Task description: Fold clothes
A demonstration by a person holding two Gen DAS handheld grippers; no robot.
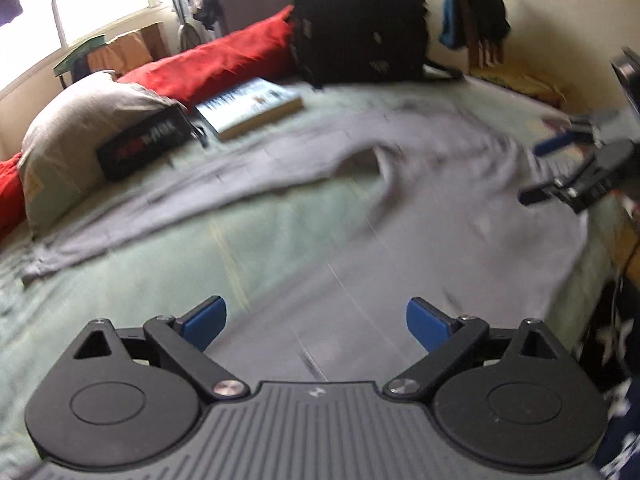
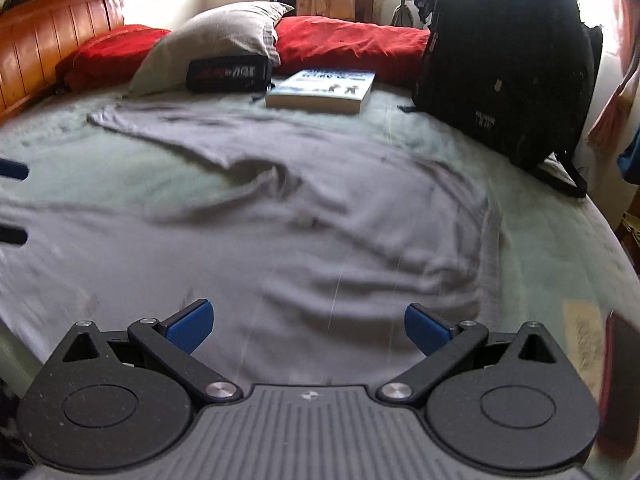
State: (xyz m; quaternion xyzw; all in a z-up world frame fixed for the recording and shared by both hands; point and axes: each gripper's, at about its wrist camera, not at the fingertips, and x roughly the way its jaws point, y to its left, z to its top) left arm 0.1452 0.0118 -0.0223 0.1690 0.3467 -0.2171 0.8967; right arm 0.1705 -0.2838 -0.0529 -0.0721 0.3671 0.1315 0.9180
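Observation:
A grey long-sleeved shirt (image 1: 400,208) lies spread on the pale green bed sheet (image 1: 260,220), one sleeve stretching left toward the pillows. My left gripper (image 1: 316,326) hovers above its near hem, open, with nothing between the blue pads. In the left wrist view the right gripper (image 1: 548,172) enters from the right edge over the shirt's far side, its fingers apart. In the right wrist view the same shirt (image 2: 320,220) fills the middle, rumpled, and my right gripper (image 2: 308,326) stands open above it, holding nothing. Two fingertips (image 2: 14,170) of the left gripper show at the left edge.
A black backpack (image 2: 504,68) stands at the far right of the bed. A book (image 2: 322,90), a black pouch (image 2: 228,74), a grey pillow (image 2: 216,38) and red pillows (image 2: 348,42) line the back. A wooden headboard (image 2: 52,36) is at the left.

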